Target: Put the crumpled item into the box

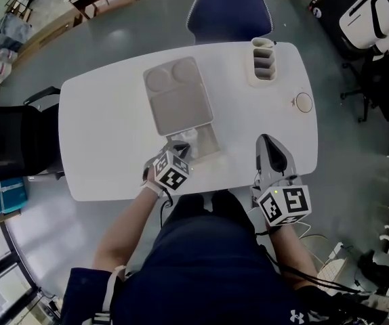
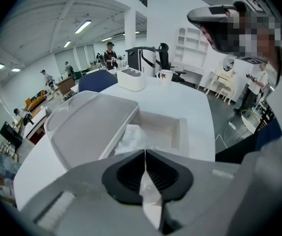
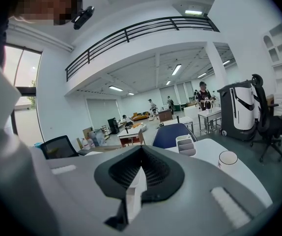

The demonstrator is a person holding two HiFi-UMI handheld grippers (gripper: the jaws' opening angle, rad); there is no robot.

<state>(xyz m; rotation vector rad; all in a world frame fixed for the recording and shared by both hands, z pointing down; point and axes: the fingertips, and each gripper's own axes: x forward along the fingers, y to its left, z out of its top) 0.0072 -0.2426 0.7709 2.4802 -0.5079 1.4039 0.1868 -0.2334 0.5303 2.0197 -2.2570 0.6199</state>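
Placing step, I reckon. L gripper (image 2: 145, 154), jaws pinched together on the crumpled item (image 2: 130, 135), has it at the box (image 2: 183, 132), near end, beside the open lid (image 1: 177, 93). R gripper (image 1: 265, 139), jaws together w/ nothing in them, is right of the box. Next: let go, lift clear.

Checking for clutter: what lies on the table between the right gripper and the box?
Nothing; the head view shows bare table between the right gripper and the box.
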